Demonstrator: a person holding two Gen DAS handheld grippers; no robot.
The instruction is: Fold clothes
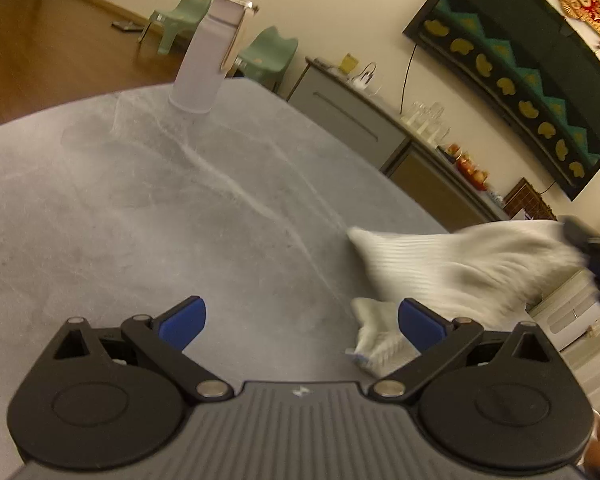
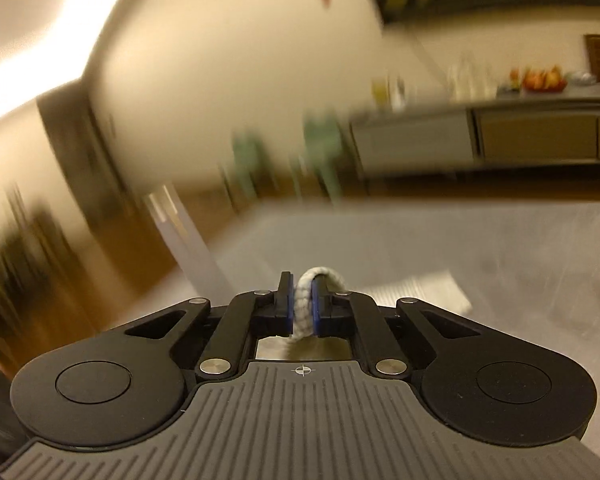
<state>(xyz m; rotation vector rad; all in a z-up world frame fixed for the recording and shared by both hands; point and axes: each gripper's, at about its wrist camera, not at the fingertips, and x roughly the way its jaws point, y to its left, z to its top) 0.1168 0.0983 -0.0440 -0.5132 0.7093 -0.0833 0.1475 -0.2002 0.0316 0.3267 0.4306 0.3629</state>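
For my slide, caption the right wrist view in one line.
Right gripper shut on a white ribbed sock, lifted above the grey table.

Two matching handheld grippers, black and grey with blue pads

Left black-and-grey plastic gripper [image 1: 302, 322]: ribbed grey body plate with a tiny white logo at its top edge, round black discs on either side of that plate, each with an oval recess. Black link arms run from silver rivets by the plate out to blue rubber fingertips [image 1: 184, 320], and there are triangular cutouts in the outer arms. Right black-and-grey plastic gripper [image 2: 302, 304] is pretty much the same build, but the mark above its ribbed plate is a small white crosshair, its outer arms have long slot cutouts, and the blue pads [image 2: 289, 312] show as thin edges on black blocks.
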